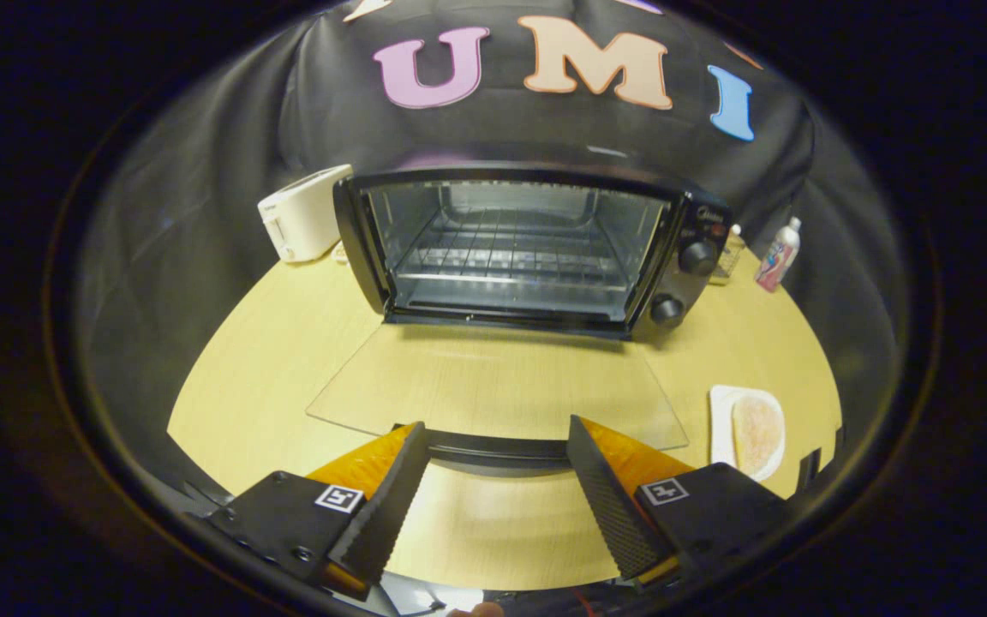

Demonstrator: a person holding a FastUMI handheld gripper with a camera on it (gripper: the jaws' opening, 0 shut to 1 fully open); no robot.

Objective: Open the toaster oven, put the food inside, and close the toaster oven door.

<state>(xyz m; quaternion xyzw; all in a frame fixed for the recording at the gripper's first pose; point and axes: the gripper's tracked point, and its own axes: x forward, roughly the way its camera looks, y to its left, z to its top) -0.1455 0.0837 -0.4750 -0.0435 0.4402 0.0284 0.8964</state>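
Pale wood desk (271, 360) under me. My fingers (493, 446) are spread wide, empty, flanking the handle (498, 449) of the flat-open glass door (493, 386). Opening looks done; next comes fetching the food (757, 431), a pale crumbed slab on its white plate (721, 420) at three o'clock. At twelve o'clock beyond stands the toaster oven (528, 248), rack bare.
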